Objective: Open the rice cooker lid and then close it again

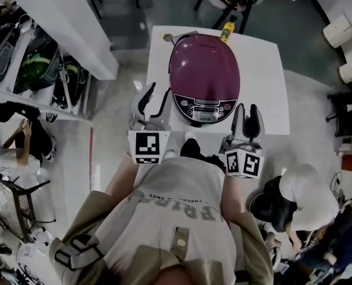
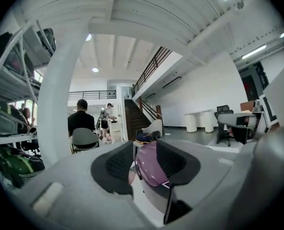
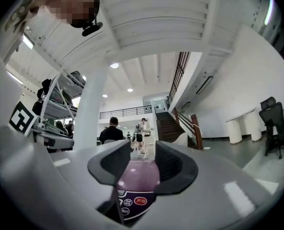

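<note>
A purple rice cooker [image 1: 204,70] stands on a small white table [image 1: 265,70] with its lid down and its control panel [image 1: 204,108] facing me. In the head view my left gripper [image 1: 154,100] is at the cooker's near left corner, and my right gripper [image 1: 246,114] is at its near right. Both point roughly level toward the cooker. In the left gripper view the jaws [image 2: 144,159] stand apart, and the cooker [image 2: 151,171] shows through the gap beyond them. In the right gripper view the jaws [image 3: 142,164] also stand apart, with the cooker's front [image 3: 135,195] beyond. Neither gripper holds anything.
A small yellow object [image 1: 227,31] sits at the table's far edge. A storage rack [image 1: 39,58] and a white column [image 1: 75,22] are to the left. People sit or crouch at the right [image 1: 307,195] and the left [image 1: 9,153]. Chairs stand behind the table.
</note>
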A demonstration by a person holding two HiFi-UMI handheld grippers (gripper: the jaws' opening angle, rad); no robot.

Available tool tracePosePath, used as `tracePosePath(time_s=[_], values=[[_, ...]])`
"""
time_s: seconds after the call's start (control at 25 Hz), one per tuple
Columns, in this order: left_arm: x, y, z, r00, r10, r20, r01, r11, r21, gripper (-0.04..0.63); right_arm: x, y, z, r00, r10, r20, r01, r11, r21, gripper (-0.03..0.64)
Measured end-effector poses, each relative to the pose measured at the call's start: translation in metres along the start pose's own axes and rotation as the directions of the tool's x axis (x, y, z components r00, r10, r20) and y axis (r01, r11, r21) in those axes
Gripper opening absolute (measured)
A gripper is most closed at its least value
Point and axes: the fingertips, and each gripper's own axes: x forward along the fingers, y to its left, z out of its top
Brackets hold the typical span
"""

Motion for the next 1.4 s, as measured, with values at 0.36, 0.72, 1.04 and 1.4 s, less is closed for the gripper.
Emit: tracePosePath(time_s=[0.36, 0.72, 1.04, 1.4], values=[[-0.013, 0.003, 0.01, 0.997, 0.069, 0.046, -0.066, 0.996, -0.058, 0.034, -0.011, 0.02, 0.017, 0.999, -0.032, 0.008, 0.033, 0.987, -0.159, 0.032], [-0.016, -0.001, 0.02, 0.995, 0.058, 0.075, -0.056, 0.998, -0.021, 0.009, -0.014, 0.031, 0.027, 1.0, -0.025, 0.009, 0.026, 0.974, -0.223, 0.002], [-0.02, -0.003, 0.025, 0.995, 0.05, 0.081, -0.049, 0.999, -0.017, 0.009, -0.019, 0.035, 0.035, 0.999, -0.022, 0.048, 0.034, 0.962, -0.269, 0.0], [-0.02, -0.009, 0.024, 0.996, 0.041, 0.076, -0.043, 0.999, 0.023, 0.009, -0.015, 0.043, 0.035, 1.0, -0.005, 0.029, 0.013, 0.958, -0.287, 0.0]])
